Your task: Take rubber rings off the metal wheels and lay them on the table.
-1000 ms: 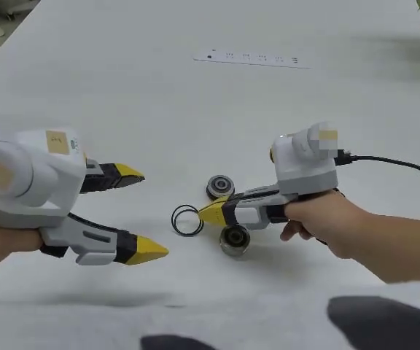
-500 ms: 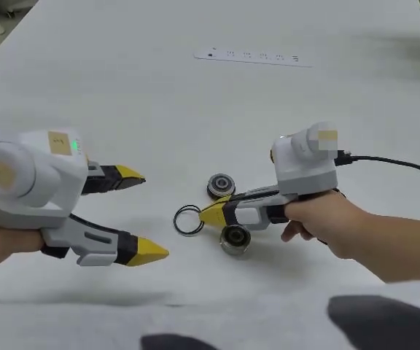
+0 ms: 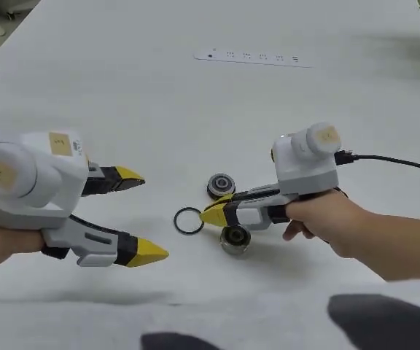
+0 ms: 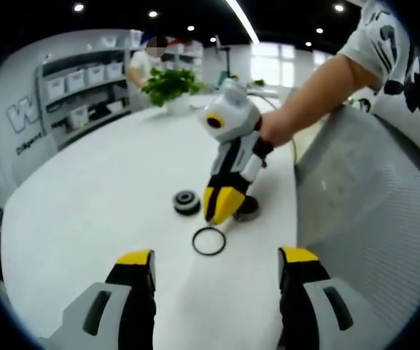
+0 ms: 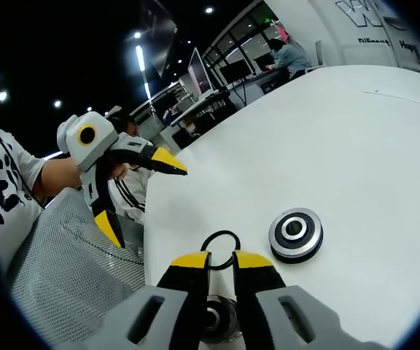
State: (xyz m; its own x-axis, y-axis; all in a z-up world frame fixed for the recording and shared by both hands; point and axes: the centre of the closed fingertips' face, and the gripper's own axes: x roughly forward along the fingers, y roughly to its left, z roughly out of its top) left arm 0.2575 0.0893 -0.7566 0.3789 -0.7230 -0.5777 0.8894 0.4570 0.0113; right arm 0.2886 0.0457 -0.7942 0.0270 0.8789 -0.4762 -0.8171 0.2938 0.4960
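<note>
Both tongs over the white table point(image 3: 195, 102), one rubber ring already lying loose.

I hold the left gripper point(image 3: 150, 215) wide open with nothing in it, well apart from the parts. The right gripper point(image 3: 206, 213) has its jaws drawn together, empty, with one metal wheel point(image 3: 235, 239) just beneath it and the dark-rimmed wheel point(image 3: 220, 185) just beyond. The rubber ring point(image 3: 176, 221) lies flat on the table at the right tips.
</note>
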